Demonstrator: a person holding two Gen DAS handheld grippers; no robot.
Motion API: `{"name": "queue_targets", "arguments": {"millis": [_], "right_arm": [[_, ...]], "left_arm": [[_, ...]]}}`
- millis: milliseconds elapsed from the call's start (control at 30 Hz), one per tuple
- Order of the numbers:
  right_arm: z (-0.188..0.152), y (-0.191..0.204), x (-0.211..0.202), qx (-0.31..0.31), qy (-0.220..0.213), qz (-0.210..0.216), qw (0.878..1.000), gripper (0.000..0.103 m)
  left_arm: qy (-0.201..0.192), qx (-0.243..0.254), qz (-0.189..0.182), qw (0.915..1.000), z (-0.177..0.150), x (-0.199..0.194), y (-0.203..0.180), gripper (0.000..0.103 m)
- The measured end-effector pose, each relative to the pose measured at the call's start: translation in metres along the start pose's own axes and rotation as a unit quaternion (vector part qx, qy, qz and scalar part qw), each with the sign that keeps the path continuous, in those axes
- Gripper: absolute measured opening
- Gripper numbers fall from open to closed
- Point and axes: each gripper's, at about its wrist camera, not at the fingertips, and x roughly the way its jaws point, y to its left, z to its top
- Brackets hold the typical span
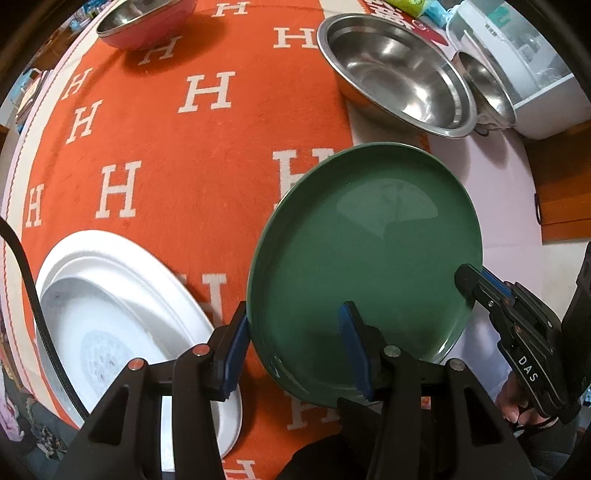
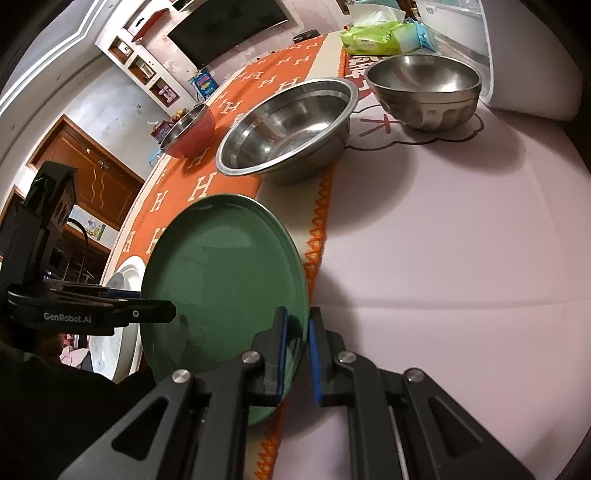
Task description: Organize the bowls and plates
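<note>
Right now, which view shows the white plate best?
The left wrist view: the white plate lies broadly visible beside the left gripper. In the right wrist view only slivers show behind the green plate.

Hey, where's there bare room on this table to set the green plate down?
Free: the pink tabletop right of the orange cloth, below the steel bowls; also the cloth's middle between red bowl, white plate and green plate. Crowded: the far edge, where big steel bowl and small steel bowl sit.

Orange H-patterned cloth (image 1: 166, 147), green wipes pack (image 2: 373, 38) (far end), dark television (image 2: 229, 29)
</note>
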Motion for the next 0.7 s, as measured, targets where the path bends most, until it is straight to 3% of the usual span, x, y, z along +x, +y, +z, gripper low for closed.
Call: {"name": "queue_targets", "arguments": {"millis": [200, 433, 700], "right_arm": [[0.001, 0.009, -0.005, -0.02, -0.005, 0.007, 1.0, 0.011], [-0.002, 0.024, -0.009, -0.049, -0.008, 0.01, 0.999, 0.012], [-0.008, 0.042, -0.013, -0.079, -0.011, 0.019, 0.997, 0.012]], "left_arm": [[-0.024, -0.018, -0.005, 0.9995, -0.03, -0.017, 0.01, 0.046], [-0.063, -0.056, -0.015, 0.9963, -0.07, -0.043, 0.036, 0.021], [-0.099, -0.091, -0.029, 0.9905, -0.092, -0.072, 0.058, 0.015]]}}
